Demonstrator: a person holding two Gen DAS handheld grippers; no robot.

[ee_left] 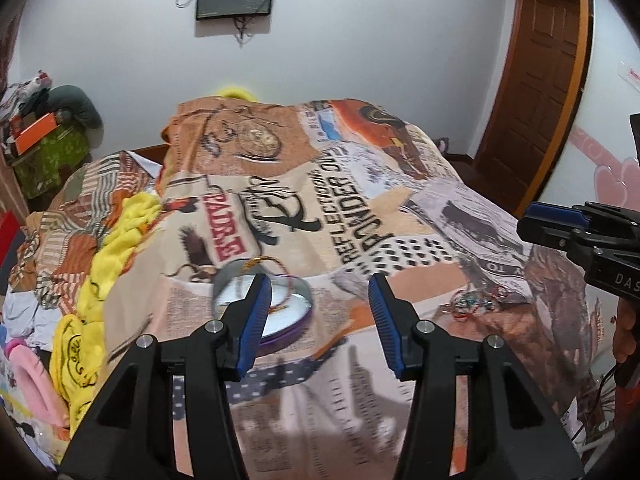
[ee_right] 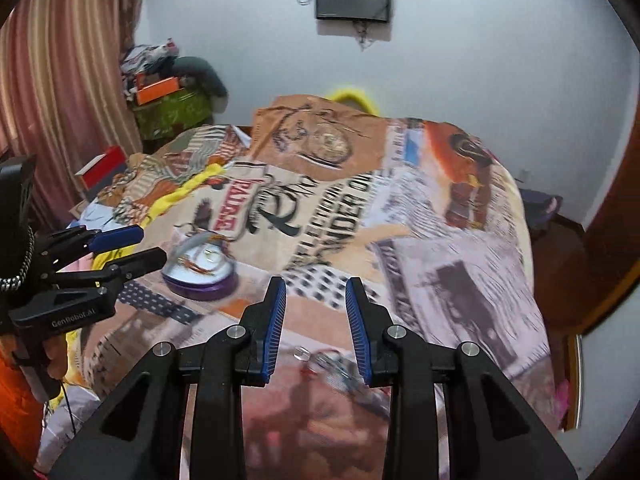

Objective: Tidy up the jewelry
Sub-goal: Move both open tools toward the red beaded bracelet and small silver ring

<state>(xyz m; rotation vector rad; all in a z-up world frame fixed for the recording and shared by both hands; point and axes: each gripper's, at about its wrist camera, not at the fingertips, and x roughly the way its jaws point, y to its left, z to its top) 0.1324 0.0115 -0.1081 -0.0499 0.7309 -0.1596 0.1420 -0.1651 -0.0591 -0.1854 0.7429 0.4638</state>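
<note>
- Left gripper (ee_left: pixel 320 312) spread, empty; round purple-rimmed tin (ee_left: pixel 280 320) with cords just behind its left finger.
- Right gripper (ee_right: pixel 316 320) parted, empty; tangled jewelry pile (ee_right: pixel 328 364) on printed patchwork bedspread (ee_right: pixel 440 220) between its fingers.
- White wall (ee_left: pixel 360 40), brown wooden door (ee_left: pixel 540 80).

— What's under my fingers?
— A printed cloth bedspread (ee_left: pixel 400 200), soft and matt.
— And my own pads (ee_left: pixel 256 320)?
— Ribbed blue rubber on matt black plastic. The round tin (ee_right: pixel 200 280) looks glossy, the door (ee_left: pixel 540 80) varnished wood.
</note>
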